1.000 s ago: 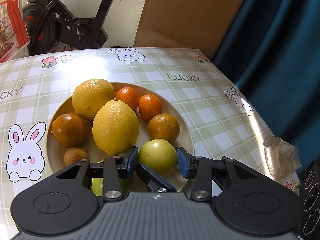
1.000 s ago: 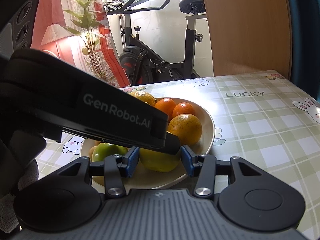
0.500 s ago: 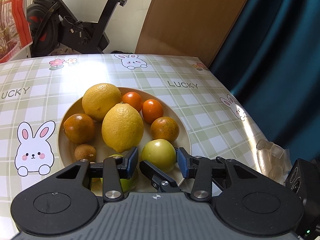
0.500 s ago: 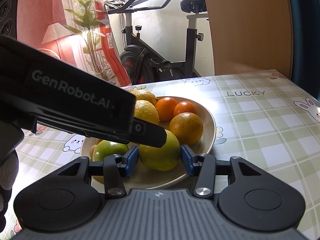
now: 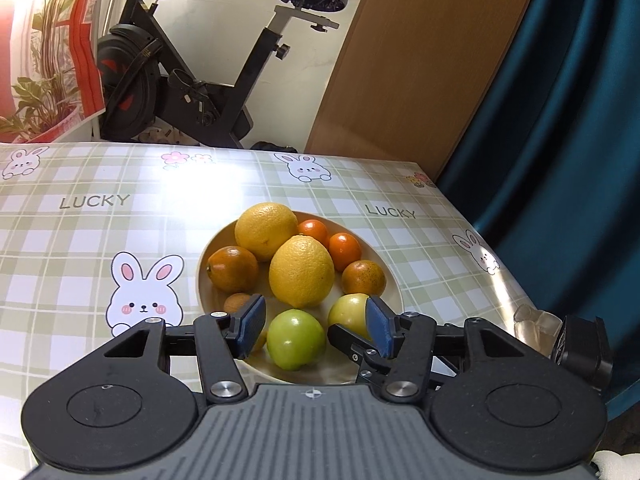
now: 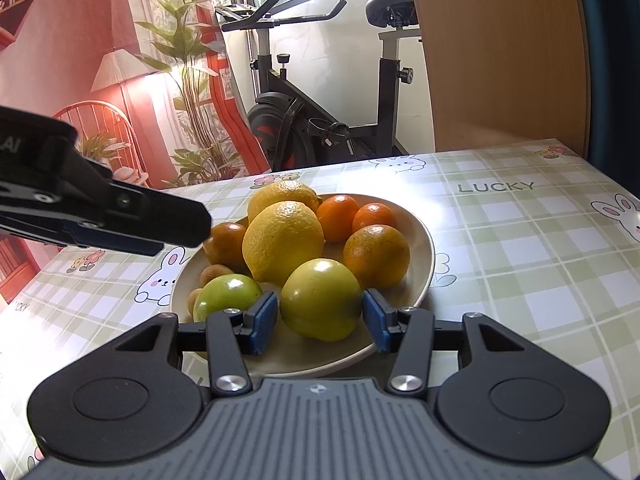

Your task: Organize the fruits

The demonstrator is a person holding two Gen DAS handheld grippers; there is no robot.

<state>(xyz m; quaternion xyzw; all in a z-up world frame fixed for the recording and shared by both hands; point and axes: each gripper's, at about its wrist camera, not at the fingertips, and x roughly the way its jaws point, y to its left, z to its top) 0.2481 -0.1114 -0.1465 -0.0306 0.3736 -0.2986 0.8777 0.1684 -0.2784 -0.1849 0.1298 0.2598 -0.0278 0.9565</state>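
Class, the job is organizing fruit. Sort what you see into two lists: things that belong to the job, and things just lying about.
Belongs to the job:
- plate
- two lemons
- oranges
- green fruits
- small brown fruits
- left gripper
- right gripper

Just lying about:
- exercise bike
- clear plastic piece
- potted plant

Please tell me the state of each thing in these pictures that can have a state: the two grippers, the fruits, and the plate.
Left gripper: open, jaws have just been opening, nothing gripped, raised over the plate's near edge.
Right gripper: jaws around the yellow-green apple; contact not clear.
Green apple: lying free on the plate.
Lemons: two, resting mid-plate, touching.
Oranges: whole, resting on the plate.
Plate: upright on the table, full of fruit.
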